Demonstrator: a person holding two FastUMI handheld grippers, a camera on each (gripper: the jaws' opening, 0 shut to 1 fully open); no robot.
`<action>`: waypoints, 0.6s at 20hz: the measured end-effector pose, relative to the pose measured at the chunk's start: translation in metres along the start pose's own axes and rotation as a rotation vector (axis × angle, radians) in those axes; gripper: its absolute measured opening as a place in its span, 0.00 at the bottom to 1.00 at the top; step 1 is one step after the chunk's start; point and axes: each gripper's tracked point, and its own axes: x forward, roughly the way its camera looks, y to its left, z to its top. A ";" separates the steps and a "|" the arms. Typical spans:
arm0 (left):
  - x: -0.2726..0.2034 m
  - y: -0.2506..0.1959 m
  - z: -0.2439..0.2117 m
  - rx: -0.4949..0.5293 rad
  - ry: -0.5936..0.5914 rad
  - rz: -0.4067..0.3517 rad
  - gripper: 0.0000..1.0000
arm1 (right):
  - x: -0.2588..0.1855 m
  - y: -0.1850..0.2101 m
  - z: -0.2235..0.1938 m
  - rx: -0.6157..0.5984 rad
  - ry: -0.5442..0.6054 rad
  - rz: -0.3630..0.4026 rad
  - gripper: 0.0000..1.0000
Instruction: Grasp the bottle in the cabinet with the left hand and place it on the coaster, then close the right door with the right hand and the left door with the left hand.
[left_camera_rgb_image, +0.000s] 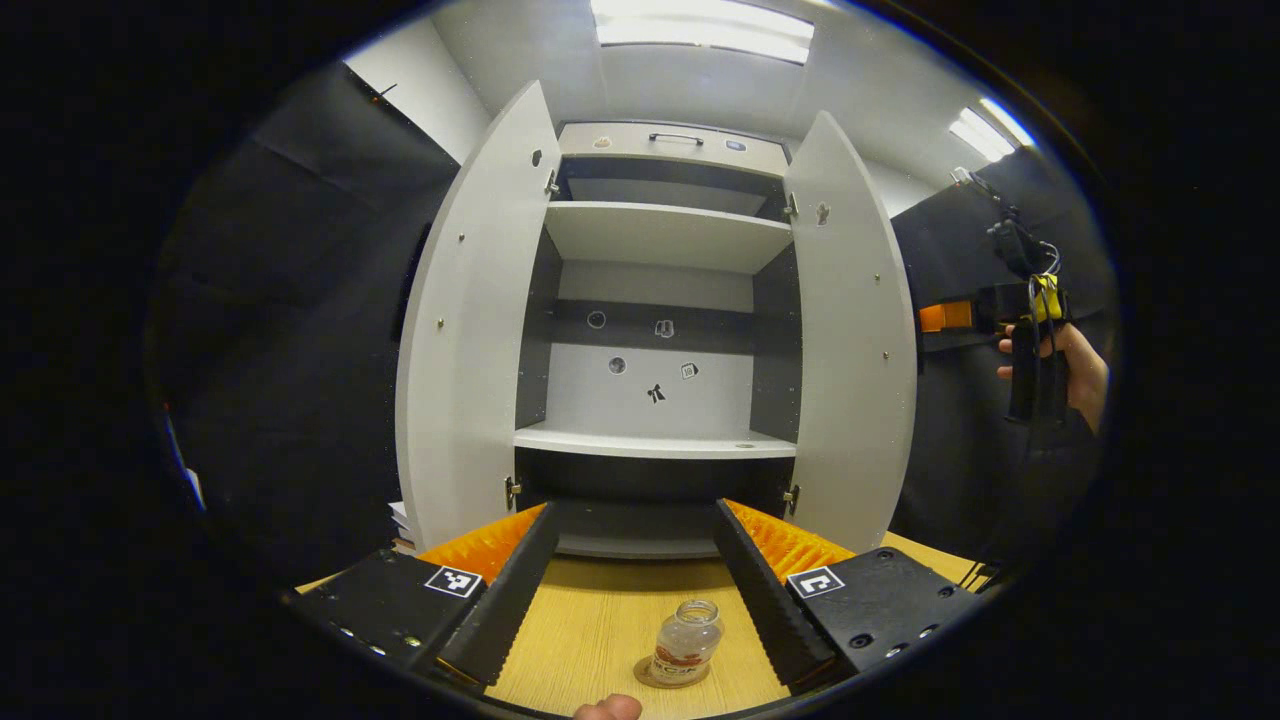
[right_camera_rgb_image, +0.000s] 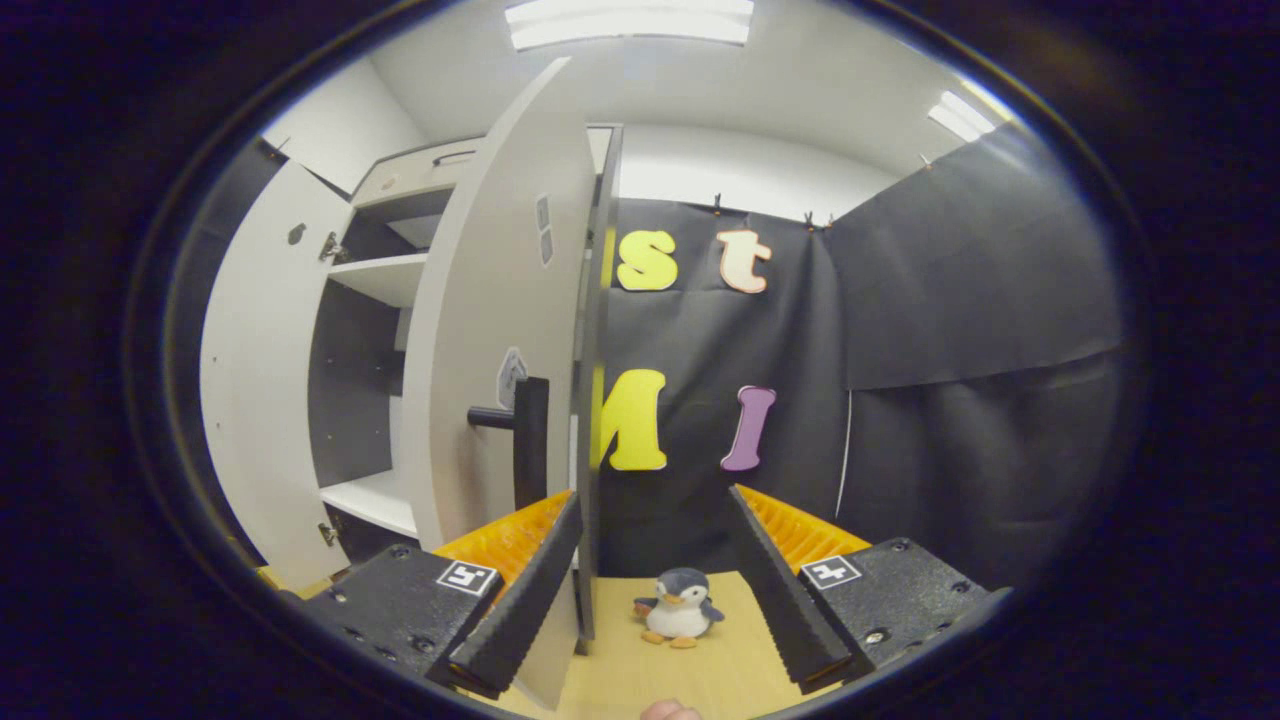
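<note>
Between the spread-apart fingers of the left tool (left_camera_rgb_image: 634, 590) the bottle (left_camera_rgb_image: 686, 644) stands on its coaster (left_camera_rgb_image: 645, 676) on the bench (left_camera_rgb_image: 600, 620), so placing looks done; both doors remain, right door (right_camera_rgb_image: 500, 330) first, with the right tool (right_camera_rgb_image: 655, 590) released beside it

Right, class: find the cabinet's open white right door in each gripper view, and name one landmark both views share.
Left gripper view: the white right door stands right of centre, inner face showing.
Right gripper view: the door stands centre-left, outer face and black bar handle showing.
Shared landmark: the upper white shelf.
</note>
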 end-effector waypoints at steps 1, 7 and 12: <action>0.001 0.000 -0.001 0.004 0.000 -0.008 0.95 | -0.002 0.011 0.000 0.004 -0.001 0.022 0.95; 0.003 0.010 -0.001 -0.013 -0.010 -0.001 0.95 | 0.005 0.065 -0.002 0.035 -0.012 0.099 0.96; 0.003 0.016 0.004 0.001 -0.015 0.005 0.95 | 0.019 0.111 -0.004 0.070 -0.024 0.191 0.91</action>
